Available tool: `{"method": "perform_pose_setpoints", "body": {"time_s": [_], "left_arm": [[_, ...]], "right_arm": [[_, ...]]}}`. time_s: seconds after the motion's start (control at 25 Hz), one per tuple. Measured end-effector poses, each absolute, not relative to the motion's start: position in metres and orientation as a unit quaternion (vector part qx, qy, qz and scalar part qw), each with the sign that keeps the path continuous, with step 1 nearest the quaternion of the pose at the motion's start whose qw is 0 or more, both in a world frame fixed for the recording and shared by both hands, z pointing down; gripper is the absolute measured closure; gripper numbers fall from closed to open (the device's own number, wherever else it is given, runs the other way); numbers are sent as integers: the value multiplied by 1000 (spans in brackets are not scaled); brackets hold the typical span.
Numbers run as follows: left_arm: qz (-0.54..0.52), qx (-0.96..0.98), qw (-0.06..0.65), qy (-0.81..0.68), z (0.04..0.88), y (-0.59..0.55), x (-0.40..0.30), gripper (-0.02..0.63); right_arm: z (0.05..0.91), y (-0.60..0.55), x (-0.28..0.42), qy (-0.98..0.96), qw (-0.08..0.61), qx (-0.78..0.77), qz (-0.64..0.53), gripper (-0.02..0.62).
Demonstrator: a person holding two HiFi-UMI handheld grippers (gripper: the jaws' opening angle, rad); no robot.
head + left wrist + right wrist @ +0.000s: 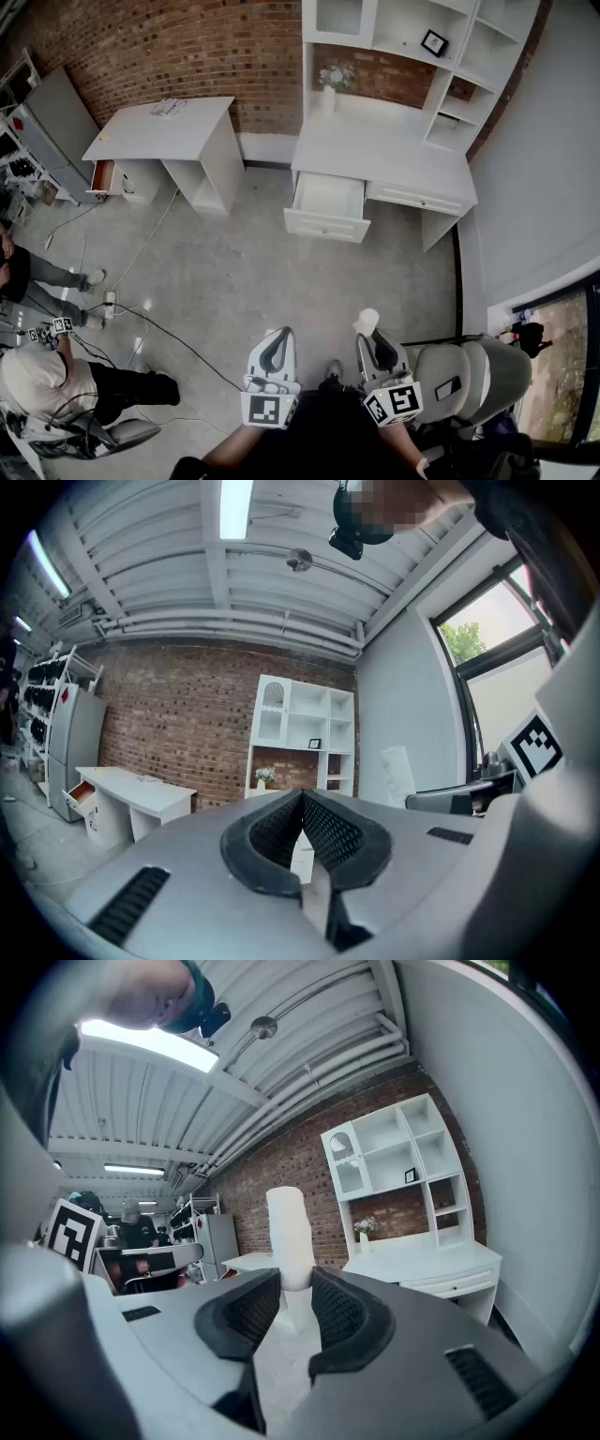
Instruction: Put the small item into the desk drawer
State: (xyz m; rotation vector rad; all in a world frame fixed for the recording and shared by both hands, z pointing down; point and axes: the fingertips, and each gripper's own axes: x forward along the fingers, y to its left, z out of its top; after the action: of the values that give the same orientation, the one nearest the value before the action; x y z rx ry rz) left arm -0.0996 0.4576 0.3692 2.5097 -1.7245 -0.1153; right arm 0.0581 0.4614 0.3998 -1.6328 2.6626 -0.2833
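My right gripper (372, 331) is shut on a small white cylinder (367, 322), which stands upright out of the jaws (289, 1232). My left gripper (279, 335) is beside it, shut, with its pads meeting at the tips and nothing between them (302, 799). Both are low in the head view, well short of the white desk (394, 155). The desk's left drawer (326, 208) is pulled open and looks empty. The right gripper view shows the desk (422, 1262) ahead to the right, under its white shelf unit (398, 1162).
A second white table (164, 127) stands at the left against the brick wall, with a small open drawer (101, 175) beside it. Cables (150, 323) run across the concrete floor. A person (56, 380) sits at the lower left. A grey chair (473, 375) is close on my right.
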Motion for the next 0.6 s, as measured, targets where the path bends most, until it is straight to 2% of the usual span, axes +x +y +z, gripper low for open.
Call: {"method": "perform_pose_setpoints", "body": {"time_s": [0.36, 0.6], "left_arm": [[-11, 828, 31, -560, 376, 447, -96, 581], [-22, 823, 44, -566, 373, 442, -85, 581]], "right_arm": [[399, 451, 64, 848, 2, -522, -93, 474], [401, 446, 73, 848, 10, -520, -98, 474]]}}
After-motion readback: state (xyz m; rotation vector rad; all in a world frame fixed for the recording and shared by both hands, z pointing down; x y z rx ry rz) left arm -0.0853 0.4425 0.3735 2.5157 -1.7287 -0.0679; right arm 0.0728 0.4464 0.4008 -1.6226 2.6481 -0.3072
